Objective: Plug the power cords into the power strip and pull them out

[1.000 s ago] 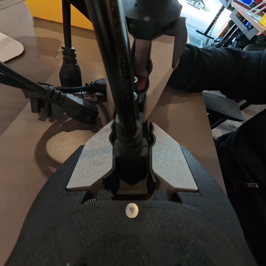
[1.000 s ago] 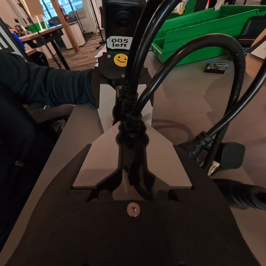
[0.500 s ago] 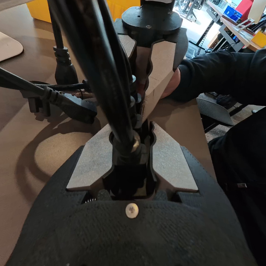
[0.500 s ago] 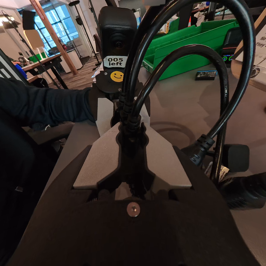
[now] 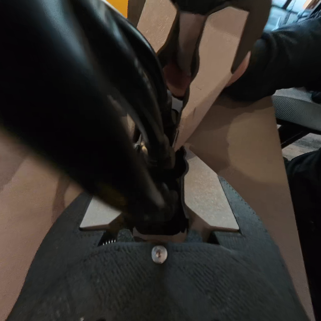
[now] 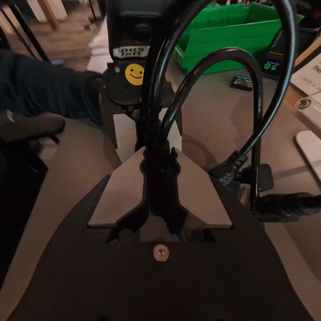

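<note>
The left tool (image 5: 166, 156) is clamped on the black plug (image 5: 161, 208) of a power cord, its grey fingers (image 5: 205, 196) pressed against the plug's sides; much of this view is blurred and filled by a thick black cord (image 5: 69, 86) sweeping across the lens. The right tool (image 6: 159, 152) faces it tip to tip and is likewise closed on a black plug (image 6: 159, 182), from which a cord (image 6: 225, 55) rises and loops over to the right. Both plugs are held above the brown worktop (image 6: 217, 112), between the two tools. Farther right on the worktop lie other black plugs (image 6: 227, 172) and cords. Beyond them stand a green bin (image 6: 225, 40) and a small dark device with lit rings (image 6: 271, 66). A dark sleeve (image 6: 43, 86) reaches in behind the left tool.
</note>
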{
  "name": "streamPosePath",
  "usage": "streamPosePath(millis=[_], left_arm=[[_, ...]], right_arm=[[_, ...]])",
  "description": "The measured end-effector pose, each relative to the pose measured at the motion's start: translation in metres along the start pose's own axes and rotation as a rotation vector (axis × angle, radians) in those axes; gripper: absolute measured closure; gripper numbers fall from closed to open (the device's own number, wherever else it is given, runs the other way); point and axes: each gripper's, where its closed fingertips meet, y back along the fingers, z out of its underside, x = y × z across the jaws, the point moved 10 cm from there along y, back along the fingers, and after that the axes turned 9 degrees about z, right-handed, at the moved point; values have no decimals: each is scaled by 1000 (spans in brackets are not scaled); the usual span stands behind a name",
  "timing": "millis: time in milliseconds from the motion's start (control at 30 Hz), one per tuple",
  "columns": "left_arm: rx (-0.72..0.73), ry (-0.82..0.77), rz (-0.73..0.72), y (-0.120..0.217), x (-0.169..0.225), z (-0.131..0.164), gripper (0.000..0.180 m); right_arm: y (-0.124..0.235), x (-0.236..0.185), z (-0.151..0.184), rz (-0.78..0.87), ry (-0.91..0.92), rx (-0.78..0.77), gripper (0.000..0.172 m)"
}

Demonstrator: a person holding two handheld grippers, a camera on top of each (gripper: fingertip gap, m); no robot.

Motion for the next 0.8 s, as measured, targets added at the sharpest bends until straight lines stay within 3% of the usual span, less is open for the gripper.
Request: streamPosePath(millis=[33, 267, 800], left_arm=[[5, -2, -9, 1, 0, -1, 133], [76, 30, 2, 6, -2, -7, 133], [154, 99, -8, 3, -4, -8, 135]], right_arm=[[1, 4, 1, -23, -41, 15, 149], [4, 15, 2, -78, -234, 96, 150], [7, 19, 1, -33, -314, 117, 152]])
